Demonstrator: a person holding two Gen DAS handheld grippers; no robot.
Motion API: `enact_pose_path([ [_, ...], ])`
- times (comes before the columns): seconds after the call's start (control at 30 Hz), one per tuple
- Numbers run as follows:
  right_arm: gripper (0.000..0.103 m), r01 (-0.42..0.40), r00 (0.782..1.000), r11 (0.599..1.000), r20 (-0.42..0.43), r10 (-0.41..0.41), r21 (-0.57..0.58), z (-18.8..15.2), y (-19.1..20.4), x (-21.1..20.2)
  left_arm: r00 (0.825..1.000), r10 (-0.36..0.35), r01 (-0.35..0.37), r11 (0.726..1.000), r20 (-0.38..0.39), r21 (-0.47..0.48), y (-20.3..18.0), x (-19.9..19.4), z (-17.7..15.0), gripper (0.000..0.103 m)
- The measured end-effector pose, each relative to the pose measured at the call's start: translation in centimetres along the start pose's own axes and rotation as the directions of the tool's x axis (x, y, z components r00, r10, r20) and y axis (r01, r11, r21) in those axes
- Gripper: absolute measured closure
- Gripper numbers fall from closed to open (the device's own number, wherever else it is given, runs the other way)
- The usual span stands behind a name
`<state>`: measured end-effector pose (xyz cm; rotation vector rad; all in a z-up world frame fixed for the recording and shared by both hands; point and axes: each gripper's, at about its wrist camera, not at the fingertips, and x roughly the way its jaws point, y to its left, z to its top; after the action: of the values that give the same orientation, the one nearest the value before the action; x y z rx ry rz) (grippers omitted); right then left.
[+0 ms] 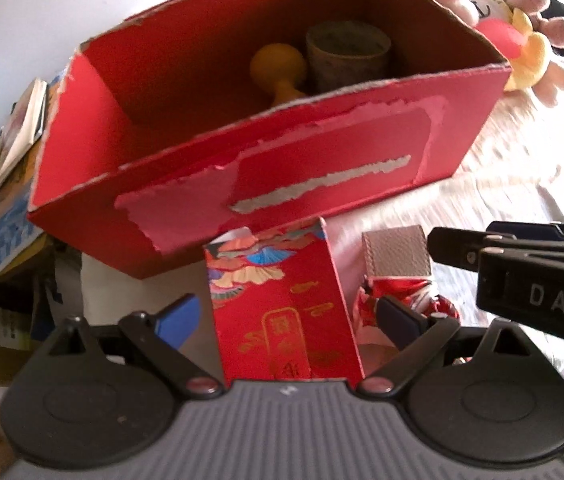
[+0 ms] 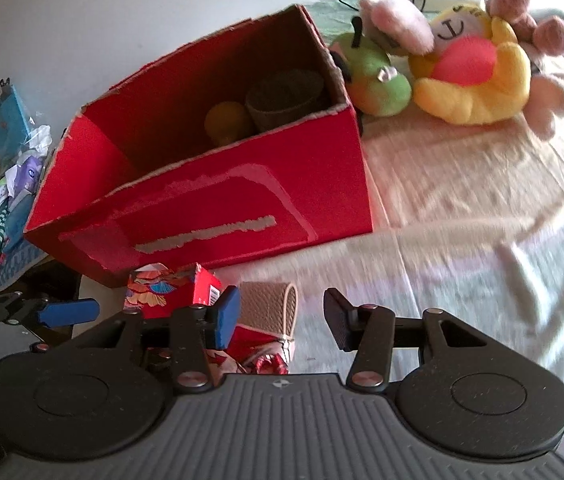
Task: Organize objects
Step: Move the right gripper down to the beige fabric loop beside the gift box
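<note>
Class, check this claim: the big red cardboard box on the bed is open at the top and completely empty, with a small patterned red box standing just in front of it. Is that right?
Not quite. The red cardboard box is open-topped, but not empty: a woven cup and a yellow gourd-shaped object sit inside, as the left wrist view shows. The small patterned red box does stand in front.

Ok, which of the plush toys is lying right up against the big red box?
The green plush toy. It lies against the big red box's far corner; the yellow one lies beyond it, away from the box.

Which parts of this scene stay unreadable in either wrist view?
- Orange object in the red box: base hidden by the front wall, both views.
- Small red carton: gold print blurred; bottom hidden by the left tool.
- Shiny red wrapper: mostly behind the right tool.
</note>
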<state>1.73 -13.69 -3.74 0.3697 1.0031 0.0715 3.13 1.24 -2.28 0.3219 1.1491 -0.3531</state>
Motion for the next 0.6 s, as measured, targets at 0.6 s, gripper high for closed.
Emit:
enact_pose_path([
  [0.6,0.052,-0.098,0.99,0.991,-0.095,0.107,0.095,-0.8,-1.9,2.3,0.995,-0.097,0.097,0.995,-0.008,0.037,0.0,0.7,-0.8,0.008],
])
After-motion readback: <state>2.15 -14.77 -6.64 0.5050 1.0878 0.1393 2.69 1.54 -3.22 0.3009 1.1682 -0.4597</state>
